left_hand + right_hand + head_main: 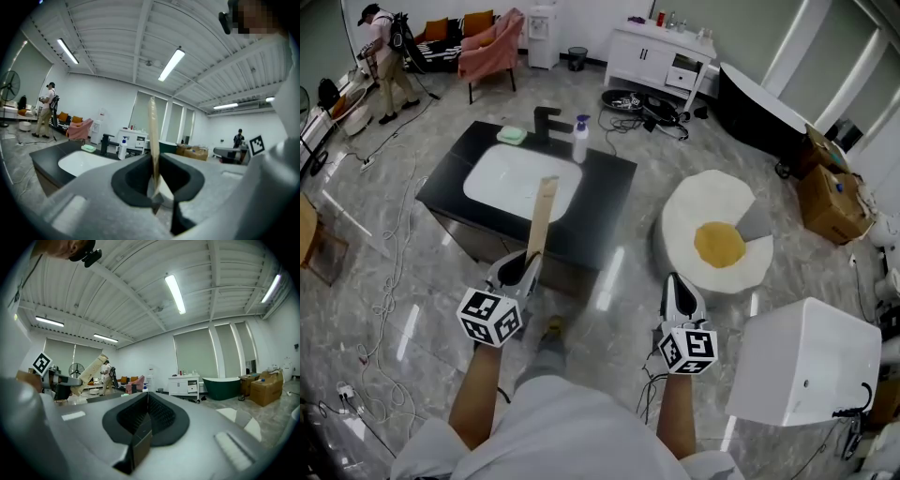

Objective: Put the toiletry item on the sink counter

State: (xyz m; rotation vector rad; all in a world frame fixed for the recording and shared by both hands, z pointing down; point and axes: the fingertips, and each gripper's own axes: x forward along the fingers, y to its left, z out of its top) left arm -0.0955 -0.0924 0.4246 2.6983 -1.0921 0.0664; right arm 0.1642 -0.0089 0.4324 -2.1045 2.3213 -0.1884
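The left gripper has its jaws pressed onto the lower end of the toiletry item, a long, flat, tan tube that stands up between the dark pads and shows edge-on in the left gripper view. In the head view that left gripper sits just short of the near edge of the sink counter, and the tube slants away from it, so that its far end shows over the near rim of the white basin.

The right gripper has its jaws drawn together with nothing between them. In the head view it is held to the right of the counter's near corner, well apart from the left one.

On the counter's far edge, behind the basin, stand a black faucet, a white pump bottle just right of it, and a pale green soap to its left. Right of the counter a fried-egg-shaped rug lies on the floor.
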